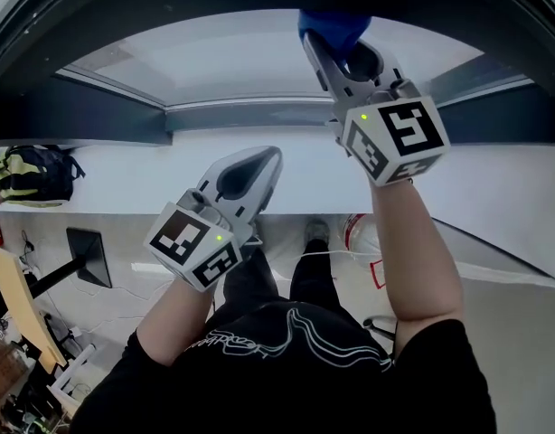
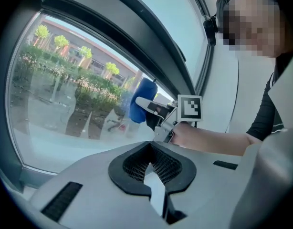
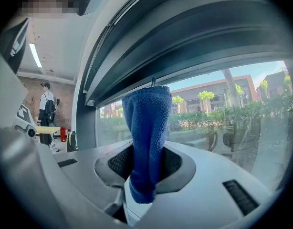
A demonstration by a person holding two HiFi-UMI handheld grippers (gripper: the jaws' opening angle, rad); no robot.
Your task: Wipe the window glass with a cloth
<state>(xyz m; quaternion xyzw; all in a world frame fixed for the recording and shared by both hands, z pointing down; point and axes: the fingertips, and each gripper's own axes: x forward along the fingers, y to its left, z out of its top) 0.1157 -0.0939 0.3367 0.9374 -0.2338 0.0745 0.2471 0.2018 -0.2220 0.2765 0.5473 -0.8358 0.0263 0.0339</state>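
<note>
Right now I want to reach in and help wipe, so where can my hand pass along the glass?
The glass left of the blue cloth, out to the dark frame, is bare. It is crowded on the right, where the right claw holds the cloth near the pane's top, the left claw lower beside it.

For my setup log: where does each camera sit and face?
Head view: on the head, steeply down onto both forearms, left claw, right claw, torso.
Left gripper view: on the left claw, facing the window glass; own shut jaws, right forearm.
Right gripper view: on the right claw, facing the glass; jaws grip the blue cloth.
Shared: cloth shows in all three.
</note>
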